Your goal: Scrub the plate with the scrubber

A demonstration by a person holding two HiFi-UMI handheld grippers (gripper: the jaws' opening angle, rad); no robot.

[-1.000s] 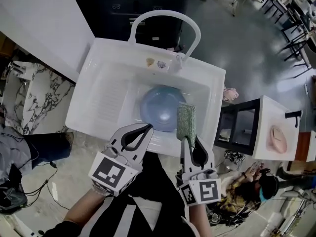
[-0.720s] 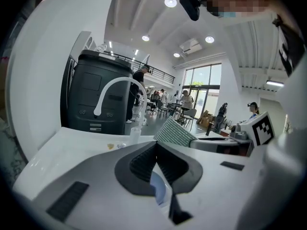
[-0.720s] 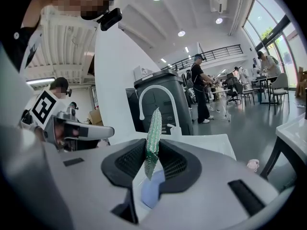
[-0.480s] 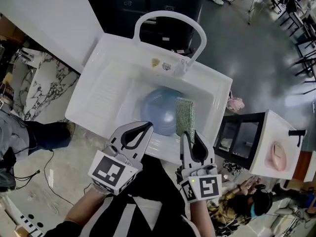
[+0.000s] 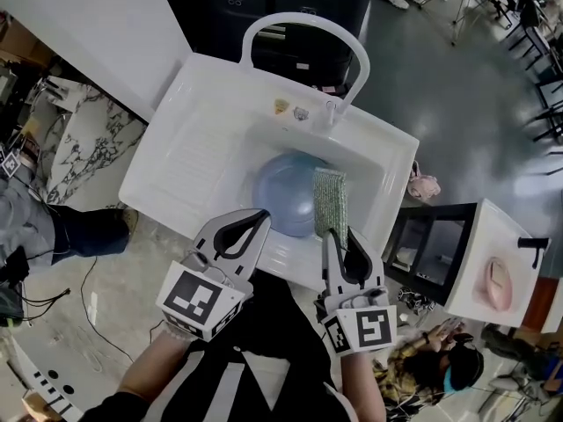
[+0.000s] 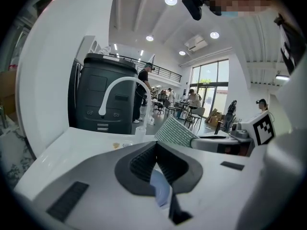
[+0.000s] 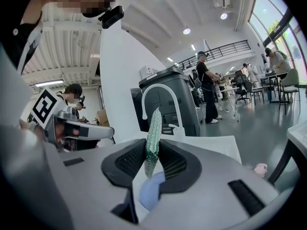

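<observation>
scrubber is kept clamped in right gripper and is carried slightly further over plate | left gripper is held closed, empty | scrubbing judged imminent

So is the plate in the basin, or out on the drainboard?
In the basin: the blue plate lies in the sink's sunken bowl by the faucet, right of the ribbed drainboard.

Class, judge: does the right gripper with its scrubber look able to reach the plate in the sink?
Probably yes: the right gripper holds the scrubber over the plate; nothing in the sink lies between them.
</observation>
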